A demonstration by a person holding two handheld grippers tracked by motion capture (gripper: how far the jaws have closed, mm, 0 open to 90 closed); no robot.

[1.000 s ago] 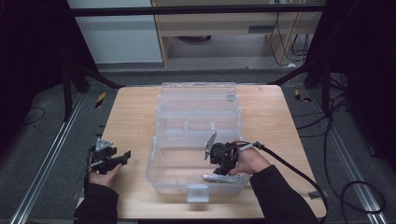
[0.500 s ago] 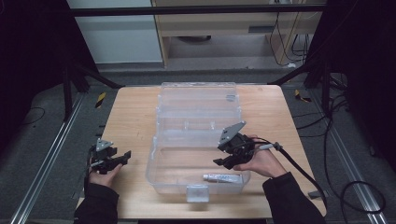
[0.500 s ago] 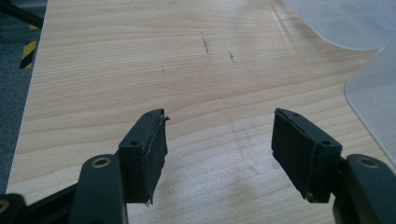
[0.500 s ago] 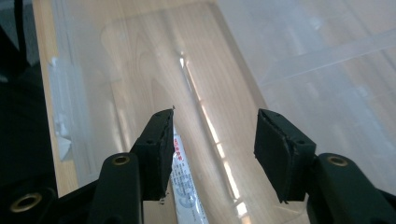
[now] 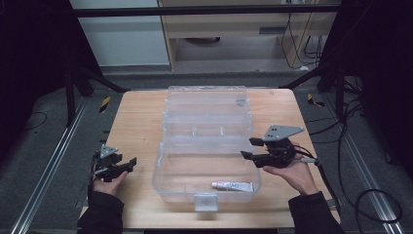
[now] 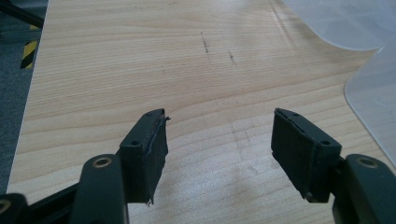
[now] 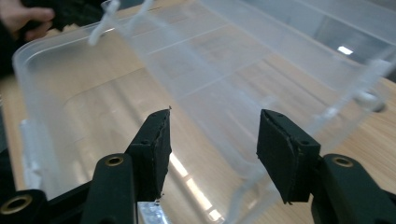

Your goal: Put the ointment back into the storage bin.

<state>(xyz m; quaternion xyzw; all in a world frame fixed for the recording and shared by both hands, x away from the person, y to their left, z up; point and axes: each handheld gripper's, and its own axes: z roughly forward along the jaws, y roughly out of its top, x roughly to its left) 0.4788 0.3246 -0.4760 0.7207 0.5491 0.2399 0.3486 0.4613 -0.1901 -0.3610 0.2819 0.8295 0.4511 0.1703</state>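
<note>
While the tube point(image 5: 233, 185) lies along the near wall inside the open clear box point(image 5: 165, 165), placing looks done. Right gripper point(image 5: 254, 148) hovers just beside that box, jaws apart, empty; left gripper point(image 5: 127, 163) likewise, left of it.

No legible text, brand, number or sign in any view. The tube point(image 5: 233, 185) lying in the front compartment of the clear plastic box point(image 5: 171, 183) carries dark print along its white body, but the characters are too small and blurred to read in the high view. Yellow-and-black hazard striping marks 2 spots on the floor beside the worktop point(image 5: 136, 117), one at its left point(image 5: 104, 104) and one at its right point(image 5: 315, 100); the stripes bear no lettering.
</note>
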